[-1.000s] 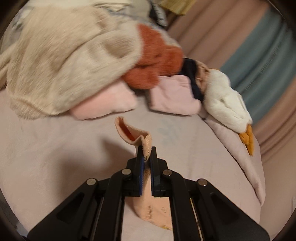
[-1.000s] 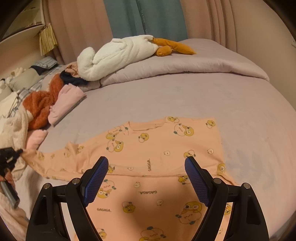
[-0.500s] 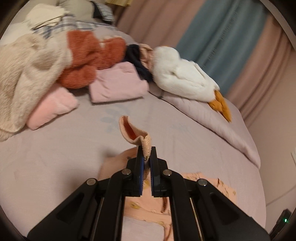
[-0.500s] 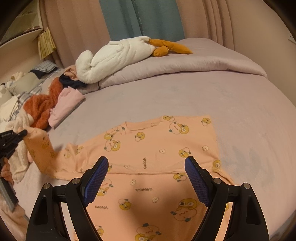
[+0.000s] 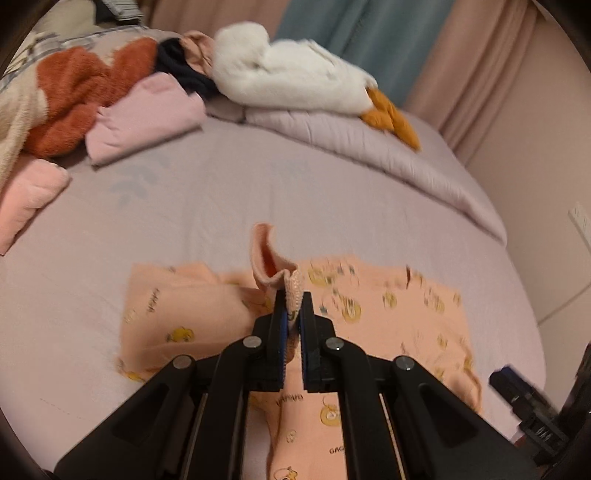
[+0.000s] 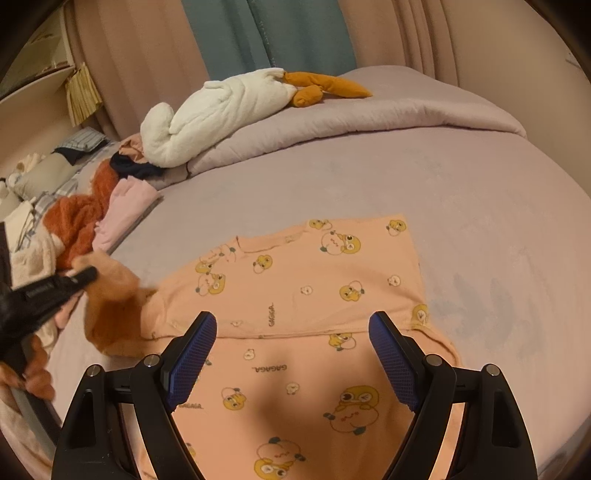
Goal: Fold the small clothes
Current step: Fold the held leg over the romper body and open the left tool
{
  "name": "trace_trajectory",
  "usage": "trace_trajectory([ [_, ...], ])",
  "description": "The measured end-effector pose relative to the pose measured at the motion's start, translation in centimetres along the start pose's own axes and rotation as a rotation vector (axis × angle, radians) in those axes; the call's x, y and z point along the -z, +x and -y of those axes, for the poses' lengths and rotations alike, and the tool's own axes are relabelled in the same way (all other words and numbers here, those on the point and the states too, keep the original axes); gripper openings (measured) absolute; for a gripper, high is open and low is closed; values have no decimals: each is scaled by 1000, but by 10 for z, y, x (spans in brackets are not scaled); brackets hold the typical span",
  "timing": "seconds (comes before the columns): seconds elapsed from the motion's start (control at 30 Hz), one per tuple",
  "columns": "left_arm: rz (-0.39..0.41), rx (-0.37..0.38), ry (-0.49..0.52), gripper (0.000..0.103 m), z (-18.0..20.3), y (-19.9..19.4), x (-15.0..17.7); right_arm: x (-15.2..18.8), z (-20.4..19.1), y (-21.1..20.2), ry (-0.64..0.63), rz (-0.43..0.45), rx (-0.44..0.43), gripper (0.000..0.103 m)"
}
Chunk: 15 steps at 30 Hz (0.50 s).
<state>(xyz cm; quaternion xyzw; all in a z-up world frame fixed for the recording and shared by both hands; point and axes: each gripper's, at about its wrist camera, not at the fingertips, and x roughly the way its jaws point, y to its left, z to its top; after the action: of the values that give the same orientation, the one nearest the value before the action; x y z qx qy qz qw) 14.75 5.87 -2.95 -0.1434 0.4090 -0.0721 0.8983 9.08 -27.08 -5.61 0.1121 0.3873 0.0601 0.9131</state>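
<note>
On the bed: a peach top with yellow duck prints lies spread over the lilac sheet.
Bed (image 6: 480,192): wide, covered in a lilac sheet, with a rolled quilt of the same colour along its far side.
Peach top (image 6: 314,280): near the front edge of the bed, printed side up, lower part folded up over the body so one crease runs across it just ahead of the right gripper; its right side lies flat.
Sleeve (image 5: 275,264): the top's left sleeve, lifted off the sheet, its ribbed cuff standing up out of the left gripper's jaws; in the right wrist view the raised cloth is blurred.
Left gripper (image 5: 291,314): jaws closed on the cuff of the sleeve, held above the left part of the top.
Right gripper (image 6: 291,358): jaws spread wide with nothing between them, poised over the folded lower part of the top; whether the pads touch the cloth I cannot tell.
Plush goose (image 6: 221,110): white with orange feet, lying on the quilt at the far side.
Clothes pile (image 5: 74,96): rust fleece, a folded pink piece, a dark garment and cream fleece, heaped at the far left of the bed, well apart from the top.
Curtains (image 6: 266,33): teal between pink panels behind the bed.
</note>
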Motion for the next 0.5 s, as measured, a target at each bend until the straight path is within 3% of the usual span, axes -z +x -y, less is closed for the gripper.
trace_trajectory([
  [0.4,-193,-8,50,6,15,61,41,4,11,6,22,-33,-9,84],
  [0.5,-213,-3,40,13,14,64,47,5,13,8,30,-45,-13,84],
])
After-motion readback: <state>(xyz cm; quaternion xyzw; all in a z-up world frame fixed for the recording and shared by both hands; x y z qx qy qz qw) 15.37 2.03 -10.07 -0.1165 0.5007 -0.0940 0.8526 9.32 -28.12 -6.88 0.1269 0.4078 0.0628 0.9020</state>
